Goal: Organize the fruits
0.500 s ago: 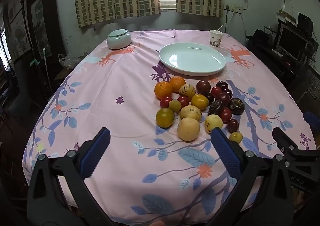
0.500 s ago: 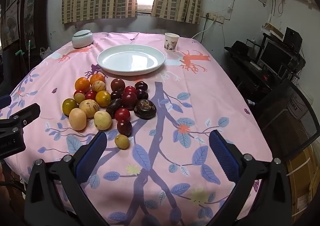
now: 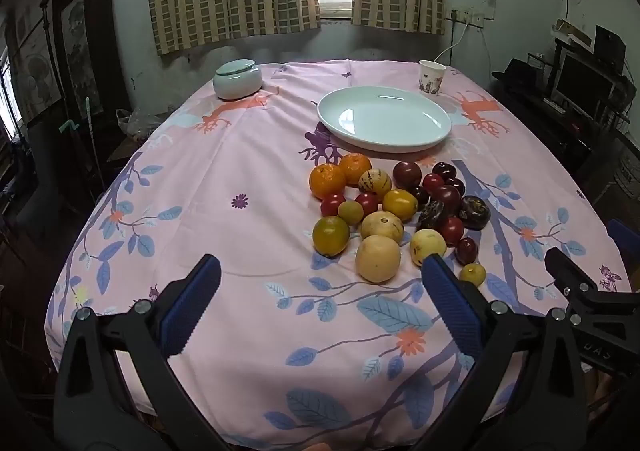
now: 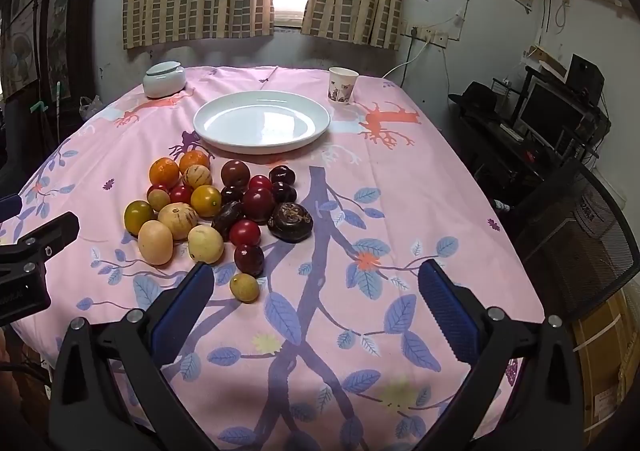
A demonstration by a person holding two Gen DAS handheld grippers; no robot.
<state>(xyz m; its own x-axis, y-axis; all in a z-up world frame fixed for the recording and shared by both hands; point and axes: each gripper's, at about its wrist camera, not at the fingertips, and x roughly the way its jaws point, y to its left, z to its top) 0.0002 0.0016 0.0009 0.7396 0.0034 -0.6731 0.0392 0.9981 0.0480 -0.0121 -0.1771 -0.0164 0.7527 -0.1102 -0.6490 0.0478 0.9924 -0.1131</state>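
A pile of several fruits lies on the pink tablecloth: two oranges (image 3: 327, 180), yellow fruits (image 3: 377, 258), red and dark plums (image 4: 257, 204) and a small yellow fruit (image 4: 244, 287). An empty white plate (image 3: 384, 118) sits just beyond the pile; it also shows in the right wrist view (image 4: 262, 120). My left gripper (image 3: 320, 283) is open and empty, above the near table, left of the pile. My right gripper (image 4: 314, 287) is open and empty, right of the pile; its left finger is close to the small yellow fruit.
A white lidded jar (image 3: 237, 79) stands at the far left and a paper cup (image 3: 431, 77) at the far right of the table. A black mesh chair (image 4: 576, 227) and a desk with a monitor (image 4: 550, 113) stand to the right. Curtains hang behind.
Both grippers have crept slightly forward toward the fruit pile. Nothing on the table has moved.
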